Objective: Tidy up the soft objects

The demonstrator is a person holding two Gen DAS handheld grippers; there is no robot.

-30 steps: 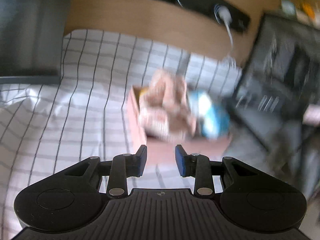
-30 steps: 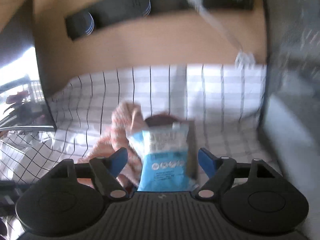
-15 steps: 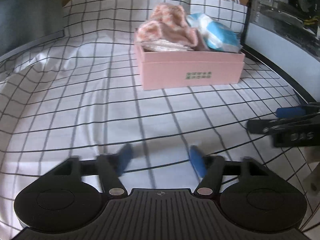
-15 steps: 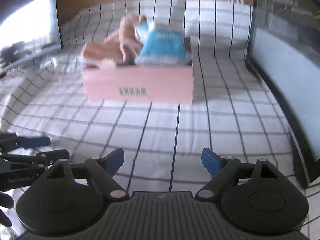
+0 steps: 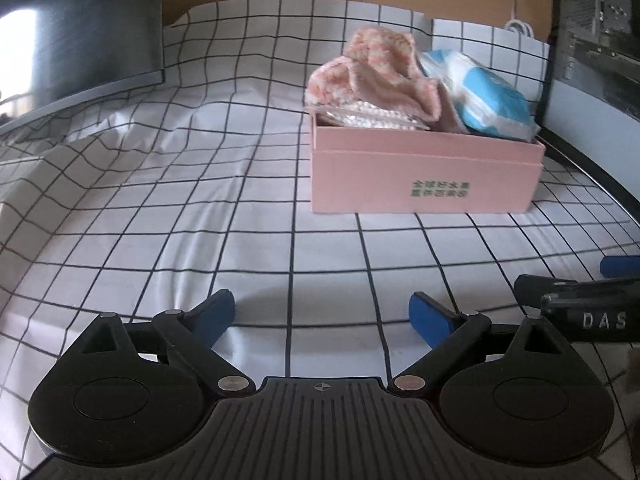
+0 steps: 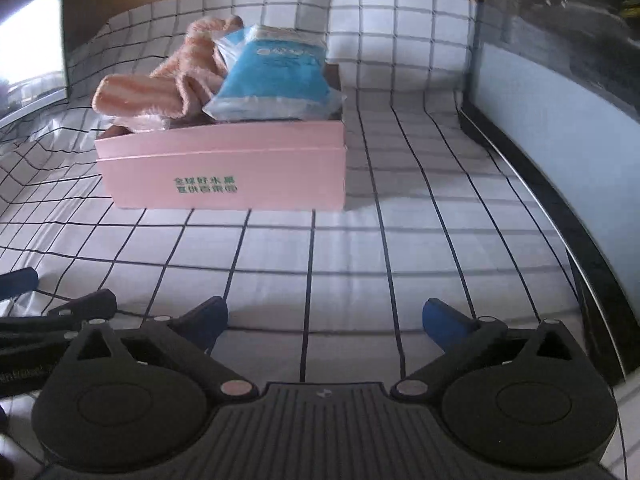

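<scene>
A pink box (image 5: 424, 176) (image 6: 224, 176) stands on the checked cloth. In it lie a pink fuzzy cloth (image 5: 372, 76) (image 6: 160, 88) and a blue-and-white soft packet (image 5: 484, 96) (image 6: 276, 76), both rising above the rim. My left gripper (image 5: 322, 314) is open and empty, low over the cloth, well in front of the box. My right gripper (image 6: 326, 318) is open and empty, also low and in front of the box. Each gripper shows at the other view's edge (image 5: 580, 300) (image 6: 52, 312).
A white cloth with a black grid (image 5: 200, 200) covers the surface, with wrinkles on the left. A dark case with a glass side (image 6: 560, 80) stands along the right. A dark panel (image 5: 80, 40) stands at the far left. A white cable (image 5: 516, 20) hangs at the back wall.
Both grippers have pulled back from above the box and dropped low over the cloth. The left gripper has opened wide. The packet and cloth stay in the box.
</scene>
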